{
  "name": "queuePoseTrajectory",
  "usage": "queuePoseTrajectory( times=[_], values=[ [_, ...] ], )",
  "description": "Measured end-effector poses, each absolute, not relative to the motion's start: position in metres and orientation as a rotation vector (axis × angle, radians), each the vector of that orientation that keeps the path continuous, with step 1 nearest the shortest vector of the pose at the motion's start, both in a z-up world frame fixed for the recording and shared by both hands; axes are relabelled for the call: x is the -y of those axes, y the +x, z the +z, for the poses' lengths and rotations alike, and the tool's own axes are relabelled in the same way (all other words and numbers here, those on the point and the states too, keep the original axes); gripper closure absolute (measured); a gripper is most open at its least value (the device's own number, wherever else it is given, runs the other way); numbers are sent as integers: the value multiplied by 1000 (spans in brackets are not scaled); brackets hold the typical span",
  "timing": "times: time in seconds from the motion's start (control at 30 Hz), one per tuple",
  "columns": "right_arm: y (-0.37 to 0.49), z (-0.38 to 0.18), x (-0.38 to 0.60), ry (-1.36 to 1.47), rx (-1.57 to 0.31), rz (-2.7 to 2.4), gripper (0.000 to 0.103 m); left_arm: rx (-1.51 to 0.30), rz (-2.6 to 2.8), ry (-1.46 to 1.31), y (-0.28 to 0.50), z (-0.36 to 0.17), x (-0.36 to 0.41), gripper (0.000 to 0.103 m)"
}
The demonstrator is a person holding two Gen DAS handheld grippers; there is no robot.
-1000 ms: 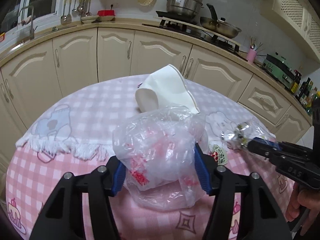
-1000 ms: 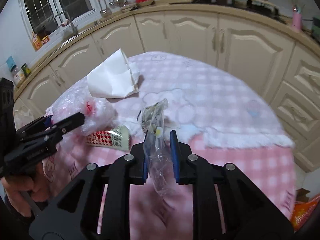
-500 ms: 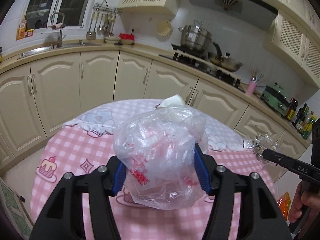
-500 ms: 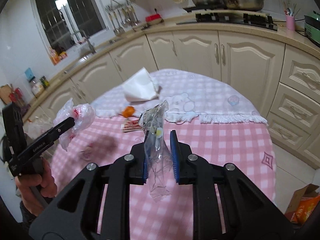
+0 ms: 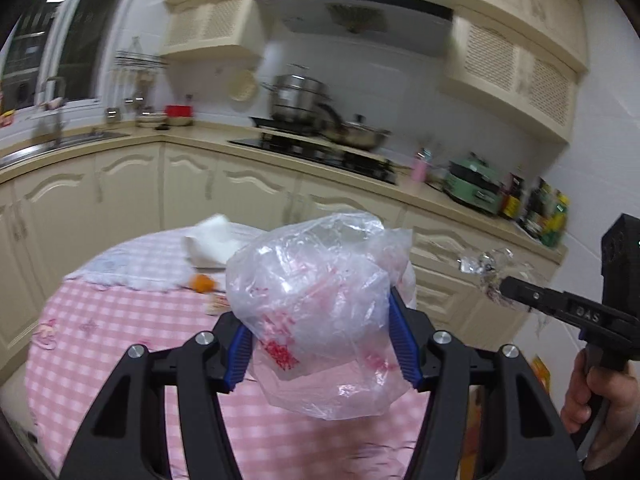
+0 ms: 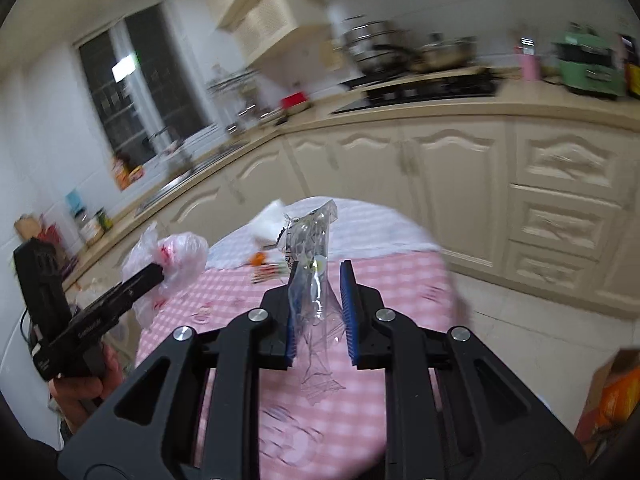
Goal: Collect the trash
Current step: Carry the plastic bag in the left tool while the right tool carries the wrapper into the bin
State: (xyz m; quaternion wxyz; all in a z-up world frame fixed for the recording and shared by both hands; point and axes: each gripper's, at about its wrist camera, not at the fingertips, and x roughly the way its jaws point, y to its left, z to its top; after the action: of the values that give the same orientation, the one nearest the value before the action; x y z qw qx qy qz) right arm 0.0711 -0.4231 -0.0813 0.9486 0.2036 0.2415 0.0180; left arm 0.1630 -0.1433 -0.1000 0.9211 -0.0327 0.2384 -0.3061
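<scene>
My left gripper [image 5: 320, 312] is shut on a crumpled clear plastic bag with red print [image 5: 312, 272], held in the air above the pink checked table [image 5: 100, 320]. My right gripper [image 6: 320, 268] is shut on a thin clear wrapper [image 6: 310, 232] that sticks up past its blue pads. Each gripper shows in the other's view: the right gripper [image 5: 505, 288] with its wrapper [image 5: 484, 268], the left gripper [image 6: 158, 274] with its bag [image 6: 180, 256]. On the far part of the table lie a white paper piece [image 5: 208, 242], an orange scrap [image 5: 200, 282] and a small printed packet [image 5: 218, 302].
Cream kitchen cabinets [image 6: 440, 176] and a counter with a stove and pots [image 5: 320, 152] curve around behind the table. A green appliance [image 5: 474, 188] and bottles stand on the counter at the right. An orange carton [image 6: 616, 392] sits on the floor by the table's right side.
Both grippers have drawn back and risen from the table, each still holding its trash. The table now looks smaller and farther off, and more of the upper kitchen shows.
</scene>
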Motion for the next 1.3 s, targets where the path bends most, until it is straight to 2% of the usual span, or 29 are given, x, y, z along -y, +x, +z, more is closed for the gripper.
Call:
queuePoseTrajectory(
  times=[0.43, 0.7, 0.87, 0.9, 0.97, 1.0, 1.07, 1.13, 1.2, 1.3],
  values=[
    [-17, -208, 579, 643, -653, -391, 84, -678, -937, 159, 105, -182, 335, 45],
    [-30, -305, 619, 801, -810, -452, 84, -910, -1006, 332, 94, -279, 435, 44],
    [-34, -352, 639, 936, -856, -449, 77, -1054, -1011, 430, 103, -334, 480, 41],
    [-35, -360, 644, 967, -860, -453, 74, -1077, -1011, 451, 105, -343, 488, 39],
    [-40, -378, 654, 1048, -842, -462, 44, -1111, -1011, 473, 110, -357, 498, 34],
    [-44, -383, 658, 1072, -828, -477, 23, -1123, -1011, 479, 112, -361, 501, 29],
    [-47, -385, 662, 1095, -817, -484, 23, -1148, -993, 498, 119, -370, 508, 20],
    [-52, -384, 664, 1104, -807, -499, 14, -1145, -973, 504, 122, -374, 510, 20],
    [-55, -380, 666, 1092, -802, -519, 9, -1143, -959, 497, 123, -375, 512, 15],
    [-58, -375, 668, 1081, -800, -544, 6, -1123, -949, 488, 122, -368, 508, 14]
  ],
)
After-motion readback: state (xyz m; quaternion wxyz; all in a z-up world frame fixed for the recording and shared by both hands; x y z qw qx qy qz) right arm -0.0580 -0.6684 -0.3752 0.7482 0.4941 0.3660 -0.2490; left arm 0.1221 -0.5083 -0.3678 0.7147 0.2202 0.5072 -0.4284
